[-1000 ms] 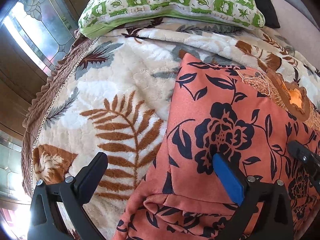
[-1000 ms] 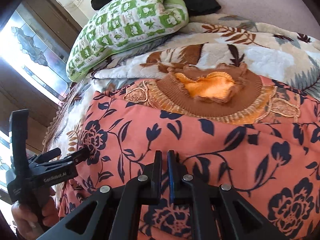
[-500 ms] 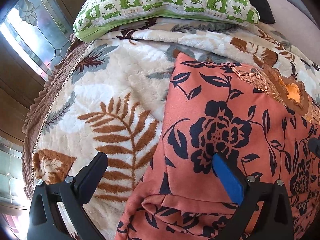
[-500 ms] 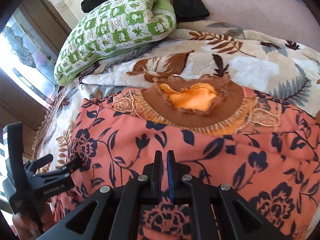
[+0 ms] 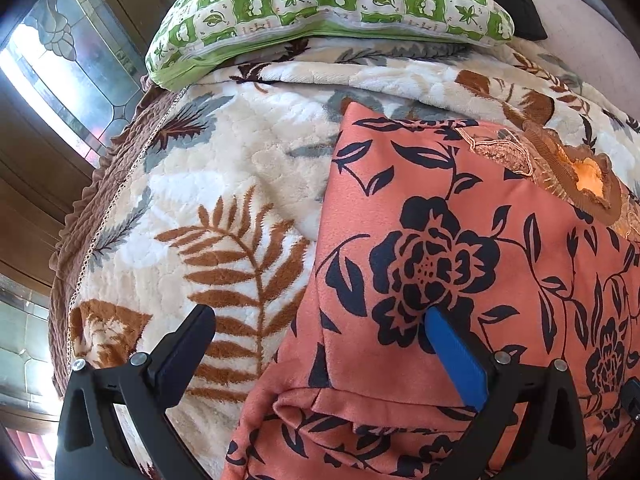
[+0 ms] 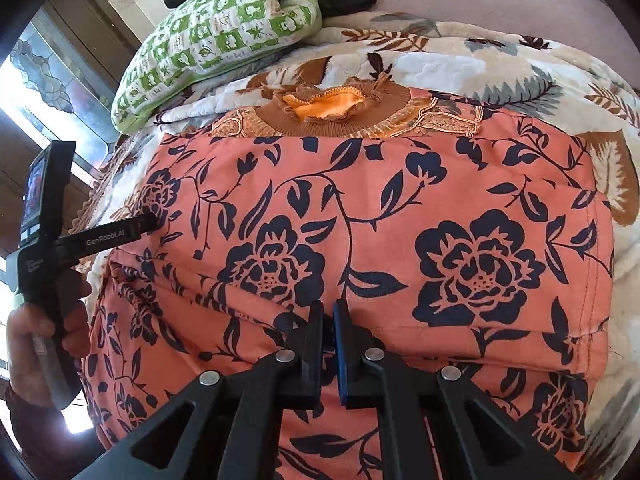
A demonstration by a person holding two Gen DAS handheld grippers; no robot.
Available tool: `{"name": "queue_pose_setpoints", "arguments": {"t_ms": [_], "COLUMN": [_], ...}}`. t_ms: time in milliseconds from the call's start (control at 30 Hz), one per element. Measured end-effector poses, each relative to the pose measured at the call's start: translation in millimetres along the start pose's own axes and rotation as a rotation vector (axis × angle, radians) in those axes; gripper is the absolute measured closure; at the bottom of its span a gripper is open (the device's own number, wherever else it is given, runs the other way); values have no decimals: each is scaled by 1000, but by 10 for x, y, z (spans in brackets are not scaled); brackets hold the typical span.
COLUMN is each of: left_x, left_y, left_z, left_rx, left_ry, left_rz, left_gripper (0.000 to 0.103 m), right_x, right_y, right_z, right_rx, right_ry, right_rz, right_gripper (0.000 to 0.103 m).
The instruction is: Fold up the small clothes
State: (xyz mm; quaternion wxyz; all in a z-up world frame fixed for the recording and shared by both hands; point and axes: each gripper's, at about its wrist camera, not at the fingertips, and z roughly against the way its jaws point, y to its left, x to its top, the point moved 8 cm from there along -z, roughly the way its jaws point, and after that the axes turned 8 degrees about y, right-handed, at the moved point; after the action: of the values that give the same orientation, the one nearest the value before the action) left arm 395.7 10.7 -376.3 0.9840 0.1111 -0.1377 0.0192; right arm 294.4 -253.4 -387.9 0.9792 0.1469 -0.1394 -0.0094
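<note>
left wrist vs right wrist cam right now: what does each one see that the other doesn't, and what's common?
Left wrist only: the left gripper from behind, jaws wide open, its blue-padded finger over the garment and the other over the leaf-print blanket.

Right wrist only: the right gripper, shut with only a sliver between the pads, over the floral fabric; the hand holding the left gripper at the left edge; the garment's right hem.

Both: the orange floral garment, its brown ruffled collar, the green checked pillow, the leaded window.
</note>
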Motion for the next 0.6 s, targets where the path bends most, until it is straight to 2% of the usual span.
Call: {"name": "queue_pose_setpoints", "arguments": {"t_ms": [100, 233, 333, 400, 500, 600], "left_x": [1, 25, 13, -39, -167, -331], "left_y": [-3, -59, -257, -455, -772, -1042], "left_z": [24, 168, 291, 328, 333, 259], "left_rx": [9, -1, -66, -125, -185, -197], "left_ry": [-8, -64, -102, -95, -69, -17], "left_rz": [-3, -11, -62, -114, -212, -339], "left_gripper": [0, 0, 0, 0, 0, 0], "right_x": [-2, 95, 174, 196, 172, 125], "right_y": [-36, -269, -636, -889, -1179, -1253], "right_z": [43, 193, 341, 405, 390, 274], "right_rx": [31, 24, -40, -78, -75, -46], "right_ry": [5, -60, -113, -128, -98, -22], "right_rz": [-21, -91, -169, -225, -308, -306], "right_gripper": [95, 95, 95, 94, 94, 94]}}
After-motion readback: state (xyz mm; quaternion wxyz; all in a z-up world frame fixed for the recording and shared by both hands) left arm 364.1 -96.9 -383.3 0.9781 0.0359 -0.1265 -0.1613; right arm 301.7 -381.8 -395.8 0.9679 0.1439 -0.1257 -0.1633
